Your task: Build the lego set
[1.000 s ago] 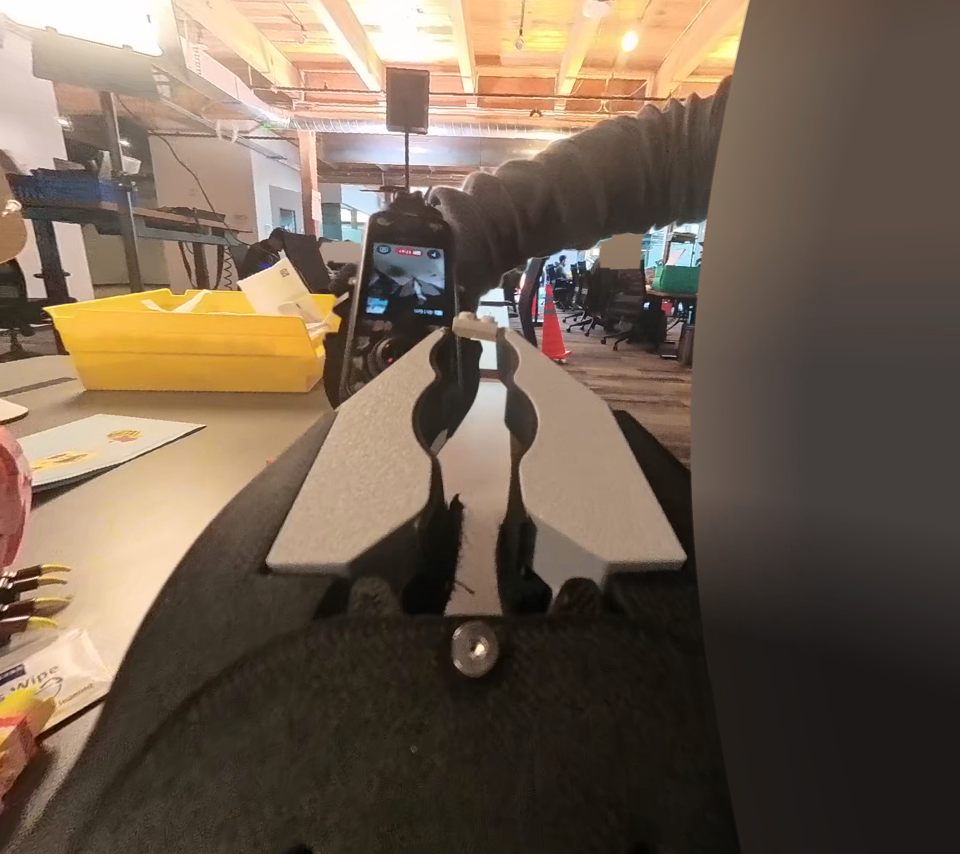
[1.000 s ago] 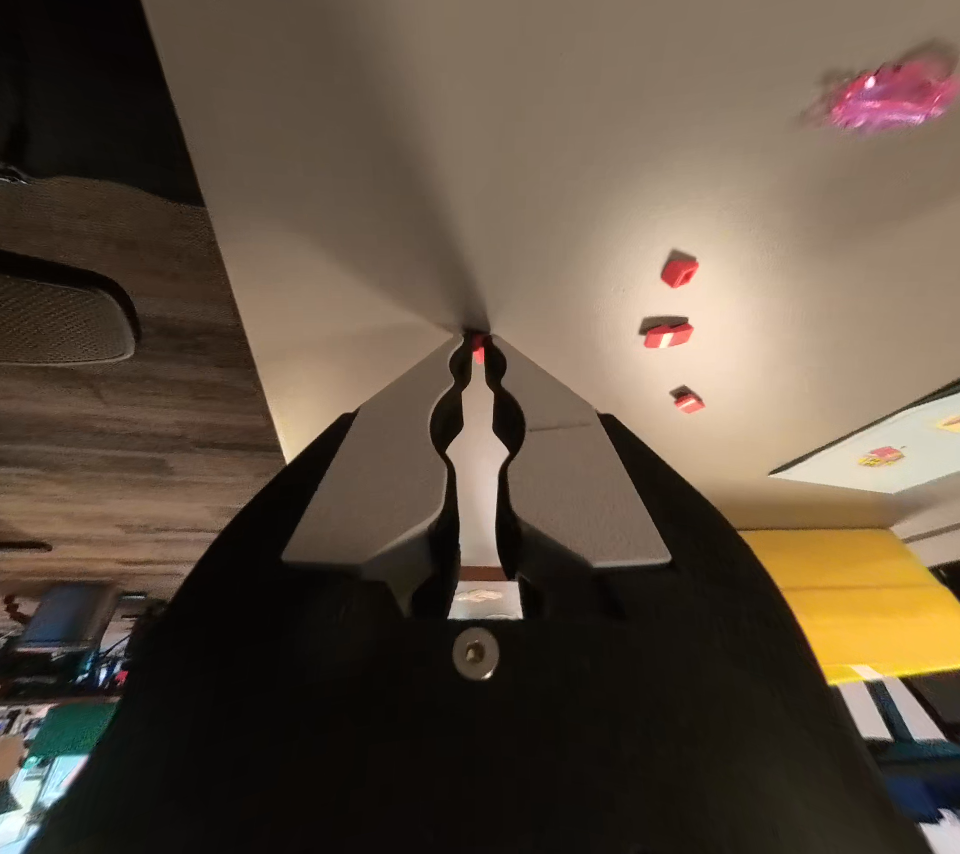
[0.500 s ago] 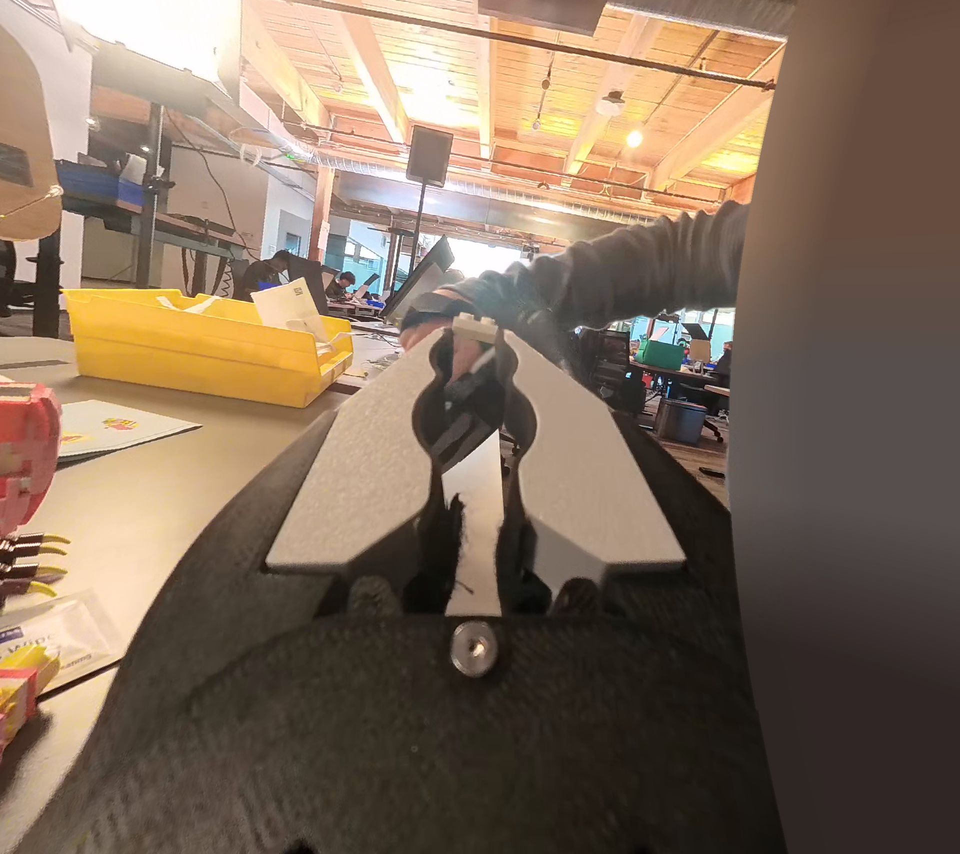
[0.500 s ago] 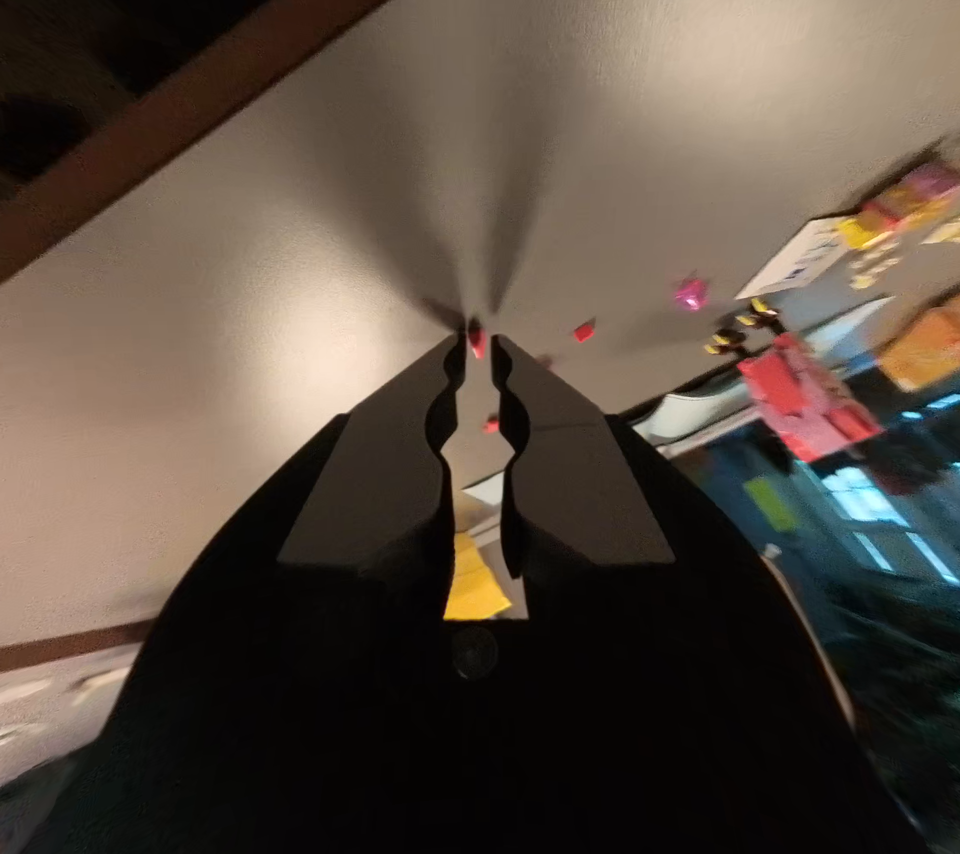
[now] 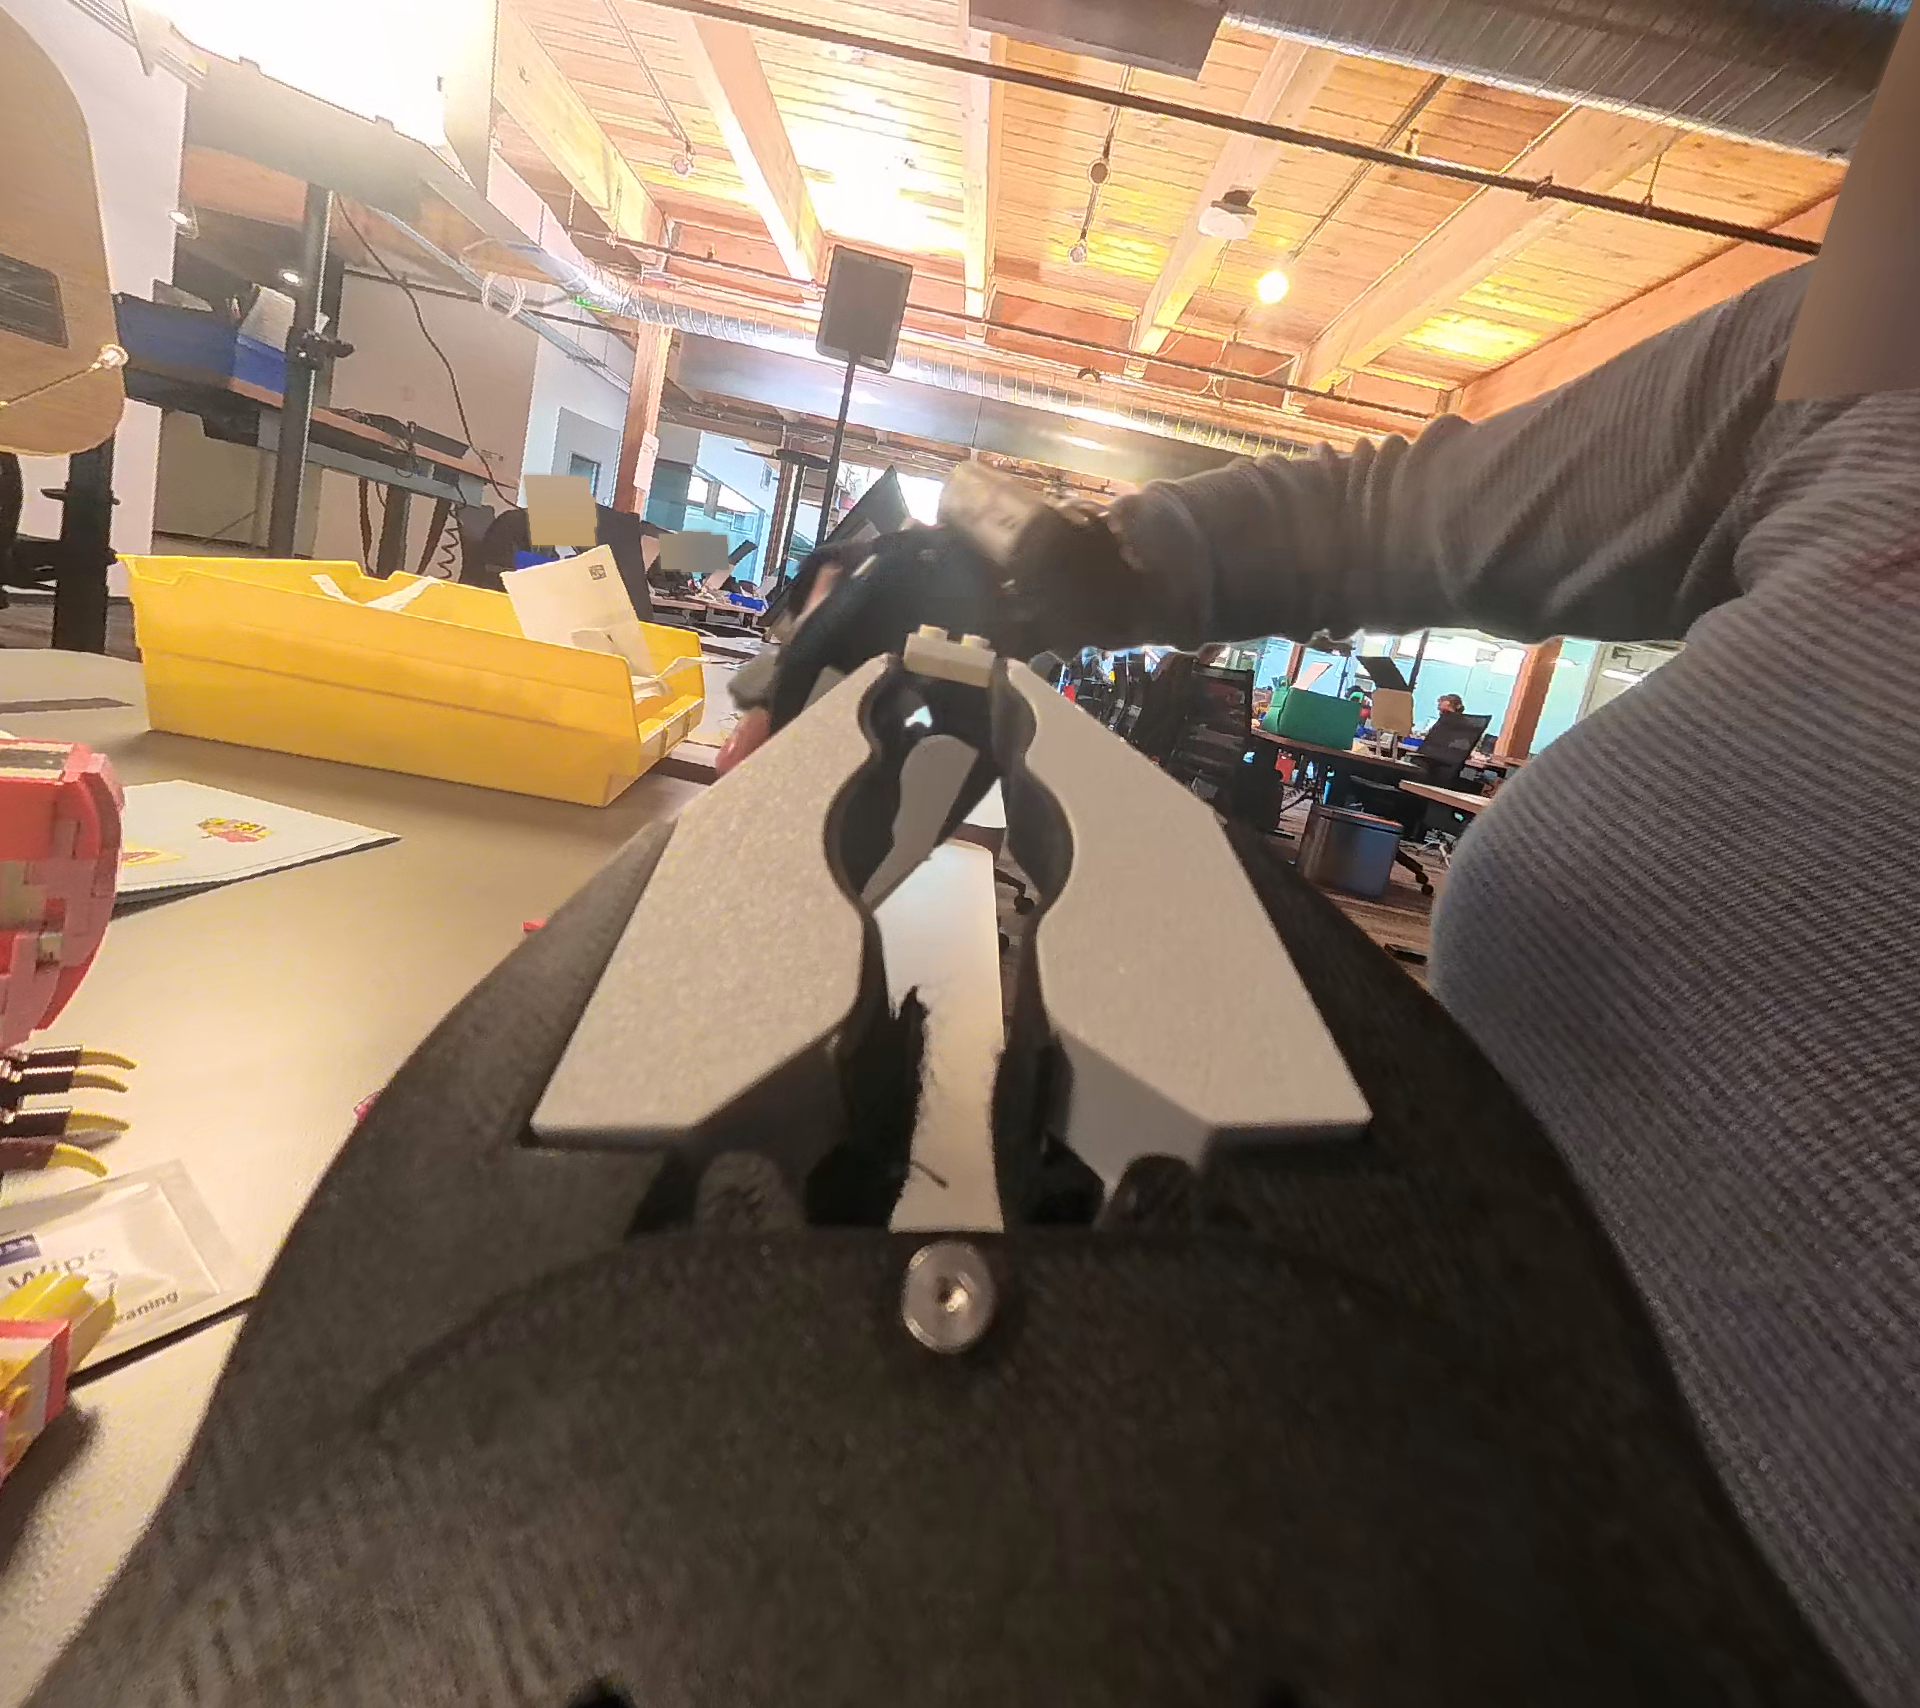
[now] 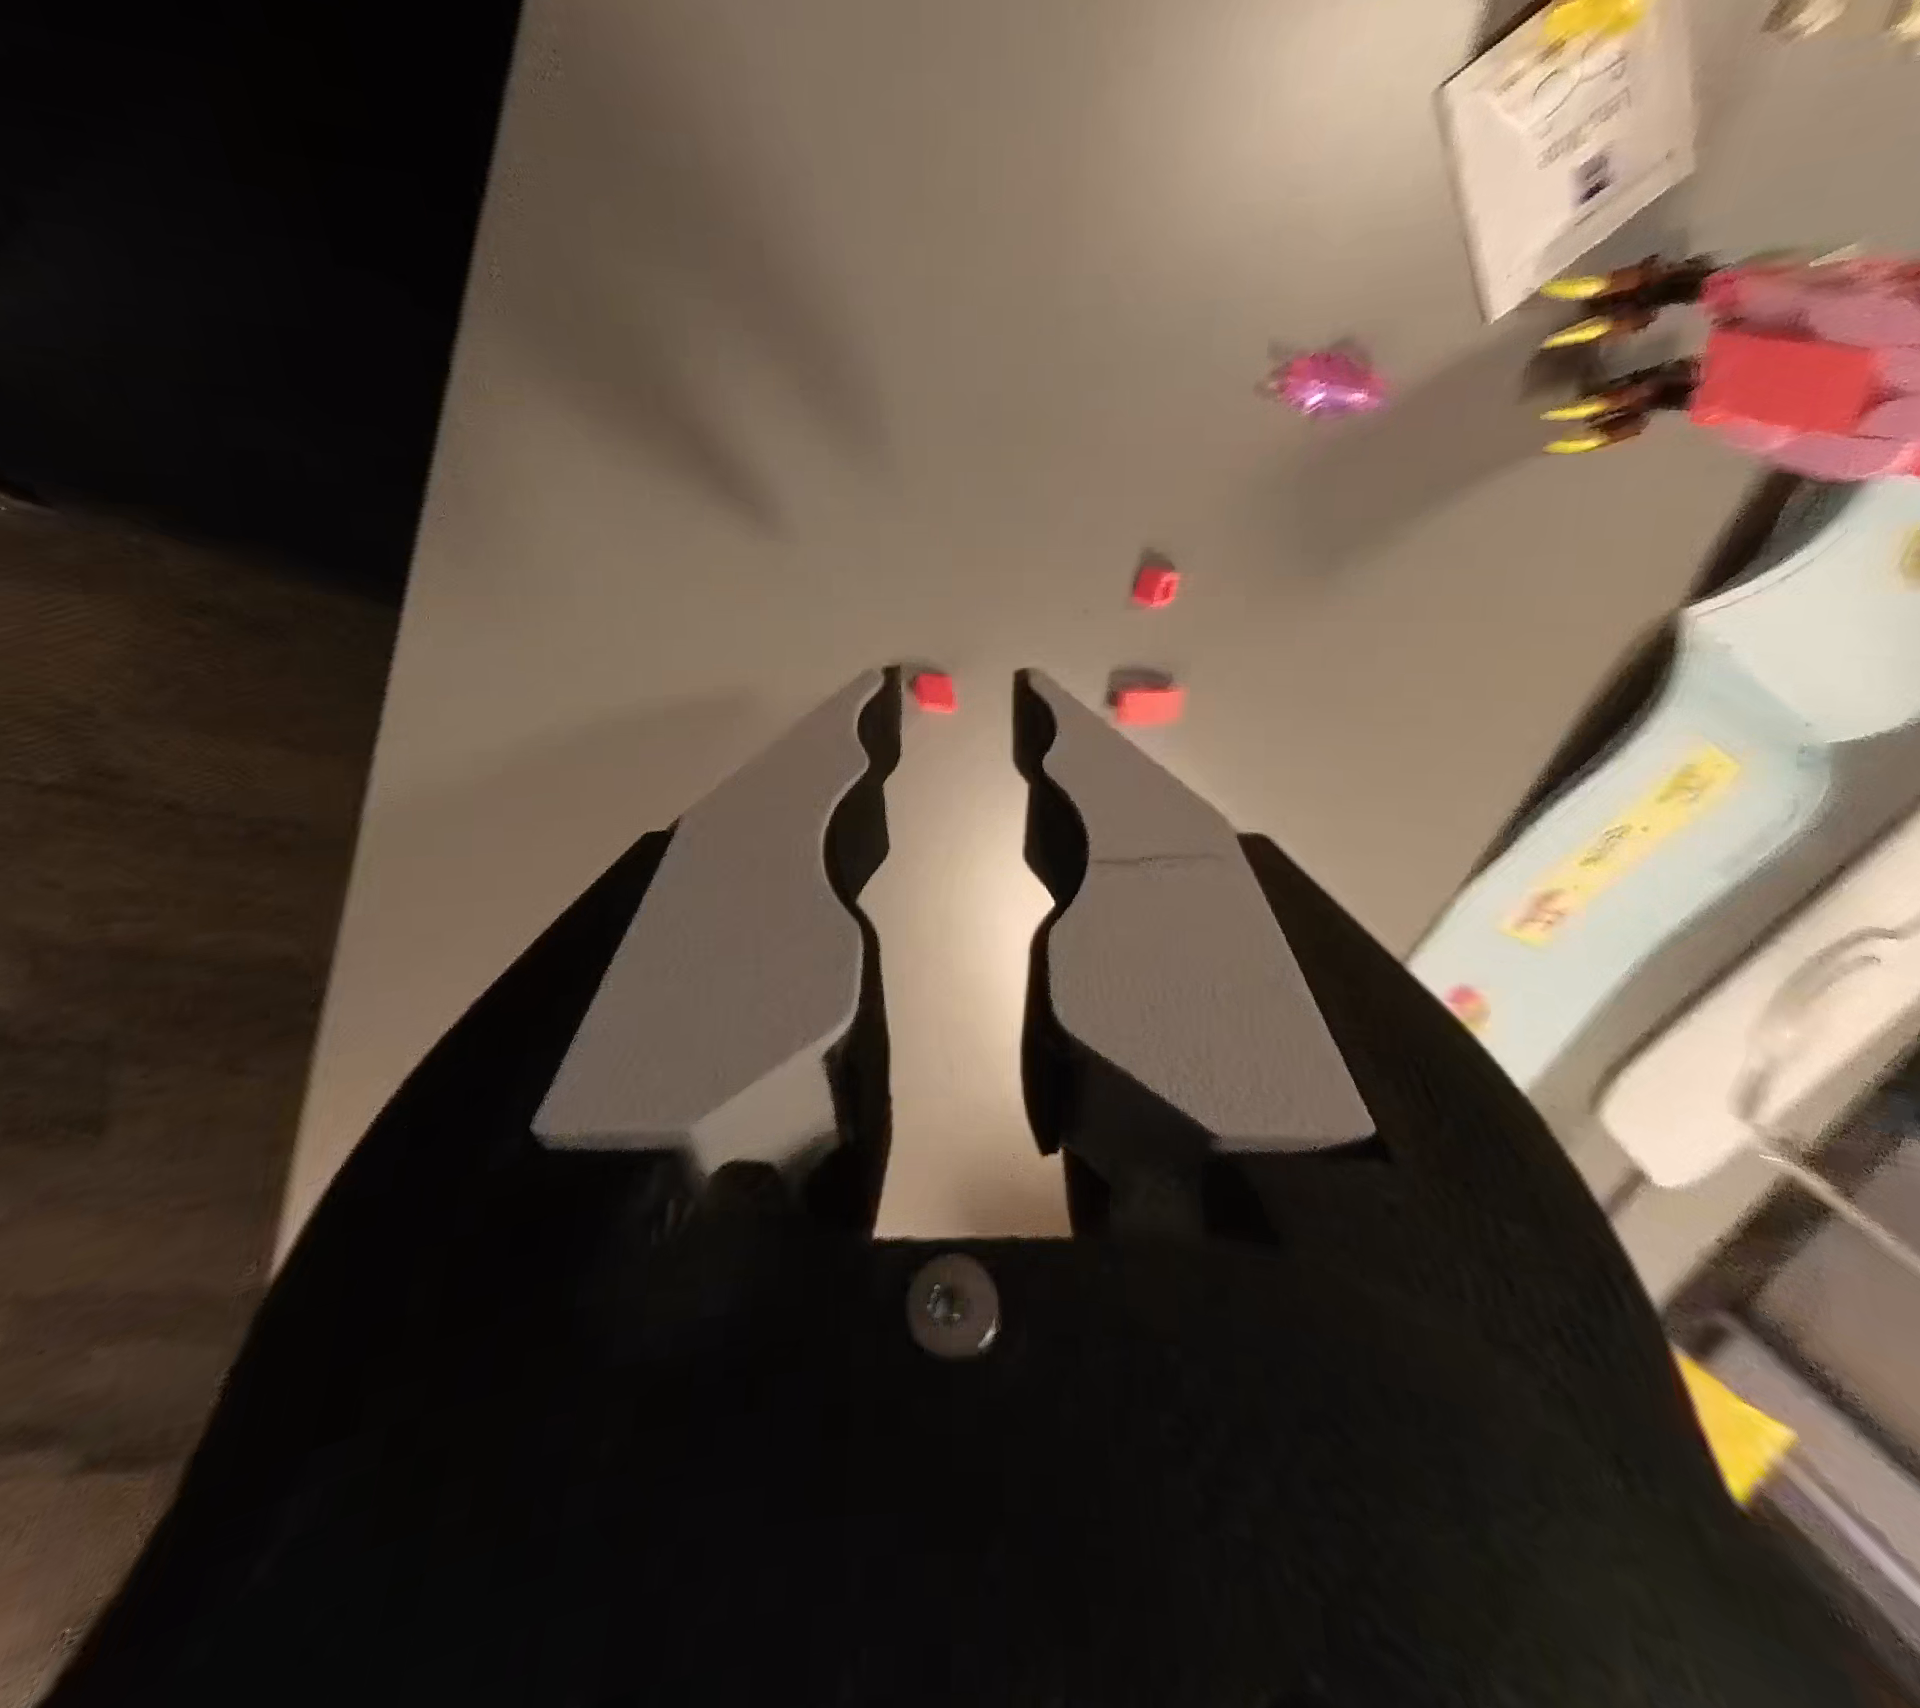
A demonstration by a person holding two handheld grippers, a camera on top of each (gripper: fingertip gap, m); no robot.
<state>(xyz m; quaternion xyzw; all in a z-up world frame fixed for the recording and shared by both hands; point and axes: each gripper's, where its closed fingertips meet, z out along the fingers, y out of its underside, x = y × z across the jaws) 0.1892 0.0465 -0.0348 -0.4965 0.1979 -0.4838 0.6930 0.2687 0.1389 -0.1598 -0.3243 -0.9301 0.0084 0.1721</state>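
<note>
Hidden or unclear: my torso in a grey ribbed top (image 5: 1704, 1035) blocks the left view from 2 to 5 o'clock. The right view is smeared by motion; the pink-and-red brick model (image 6: 1787, 380) at 2 o'clock is cut off by the frame edge.

Writing: a white sachet (image 6: 1558, 131) at 1 o'clock and a pale blue booklet (image 6: 1662, 827) at 3 o'clock bear print, blurred here.

My left gripper (image 5: 951, 671): narrowly parted, fingertips pressed on a small white studded brick (image 5: 951, 659).

My right gripper (image 6: 951, 702): jaws apart, holding nothing, pointed down at the grey table (image 6: 935, 204). A small red brick (image 6: 932, 690) lies between the tips, close to the left one; whether they touch is unclear. Two more red bricks (image 6: 1146, 700) lie toward 2 o'clock.
</note>
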